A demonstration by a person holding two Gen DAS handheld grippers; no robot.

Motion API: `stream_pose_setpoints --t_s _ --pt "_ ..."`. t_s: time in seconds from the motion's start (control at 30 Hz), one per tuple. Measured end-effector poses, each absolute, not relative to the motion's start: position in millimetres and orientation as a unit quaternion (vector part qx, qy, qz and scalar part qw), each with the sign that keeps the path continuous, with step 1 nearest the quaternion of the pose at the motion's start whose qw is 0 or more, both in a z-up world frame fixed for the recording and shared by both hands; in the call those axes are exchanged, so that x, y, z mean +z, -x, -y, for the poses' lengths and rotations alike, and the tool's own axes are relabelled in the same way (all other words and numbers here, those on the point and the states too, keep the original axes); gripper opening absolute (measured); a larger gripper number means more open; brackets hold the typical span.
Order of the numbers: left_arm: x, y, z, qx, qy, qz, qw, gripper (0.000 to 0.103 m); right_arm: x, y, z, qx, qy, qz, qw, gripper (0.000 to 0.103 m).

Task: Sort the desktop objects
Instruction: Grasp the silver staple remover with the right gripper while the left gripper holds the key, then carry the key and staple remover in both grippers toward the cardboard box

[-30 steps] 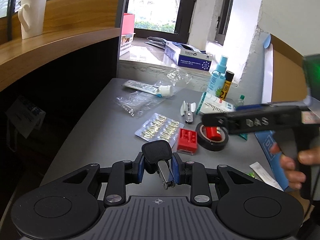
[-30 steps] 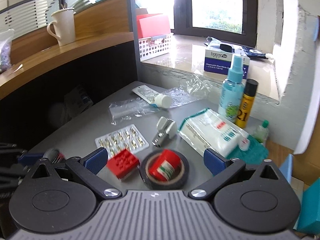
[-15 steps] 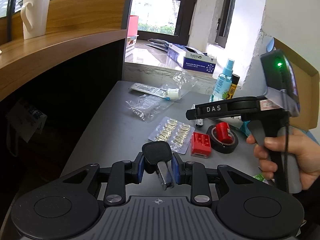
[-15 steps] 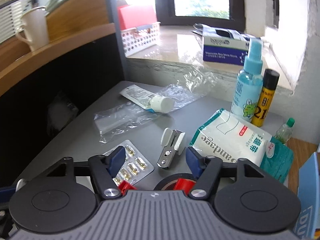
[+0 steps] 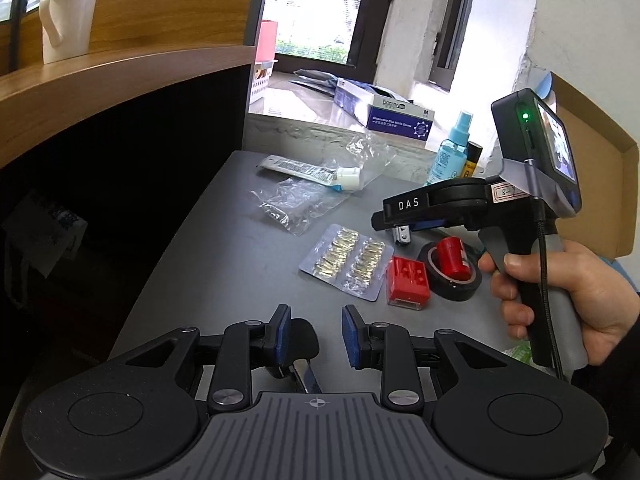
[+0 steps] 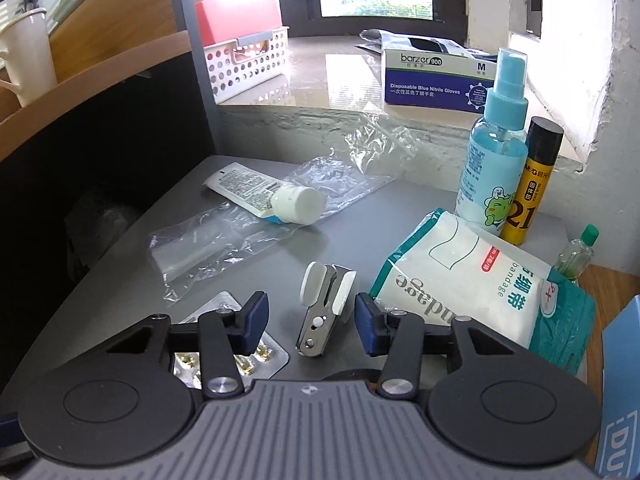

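Note:
My left gripper [image 5: 314,338] is open at the near edge of the grey desk [image 5: 224,264]. A black stapler [image 5: 300,354] lies under it by the left finger, released. My right gripper [image 6: 310,318] is open, with a white-and-metal staple remover [image 6: 322,312] lying on the desk between its fingertips. In the left wrist view the right gripper body [image 5: 448,204] hovers over the desk at right. A pill blister [image 5: 348,262], a red box [image 5: 408,282] and a black tape roll [image 5: 452,276] holding a red cap lie mid-desk.
A white tube [image 6: 264,196] and clear plastic bags [image 6: 224,240] lie at the back. A bandage pack [image 6: 468,284], blue spray bottle [image 6: 496,148], yellow glue stick [image 6: 532,184] and small green bottle [image 6: 576,256] stand right. A glove box [image 6: 436,76] and white basket [image 6: 248,60] sit on the sill.
My left gripper opened and let the black stapler go; it now lies under the fingers. My right gripper moved forward and narrowed around the staple remover.

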State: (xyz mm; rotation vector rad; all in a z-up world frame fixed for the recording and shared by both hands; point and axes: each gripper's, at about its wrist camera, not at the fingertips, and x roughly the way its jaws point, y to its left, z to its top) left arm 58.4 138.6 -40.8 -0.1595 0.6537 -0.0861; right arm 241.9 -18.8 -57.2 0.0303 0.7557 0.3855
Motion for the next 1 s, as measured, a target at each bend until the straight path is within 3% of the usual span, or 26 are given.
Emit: stream_pose_setpoints --t_s 0.13,0.27,0.9,1.0 --pt "-40 -56 -142 -0.03 0.08 -0.319 0.944 0.038 -59 -246 16 0.178 -0.01 -0.369 0.912 0.034" --pt "-43 -55 -145 -0.022 0.087 -0.33 0.94 0.04 -58 -248 19 0.173 -0.013 -0.367 0.914 0.027" --pt "-57 -58 -134 -0.002 0.072 -0.345 0.936 0.04 -24 -208 39 0.236 -0.013 -0.35 0.906 0.027" --pt "-60 -59 -129 0.007 0.058 -0.342 0.938 0.034 -18 -201 42 0.246 -0.013 -0.347 0.905 0.027"
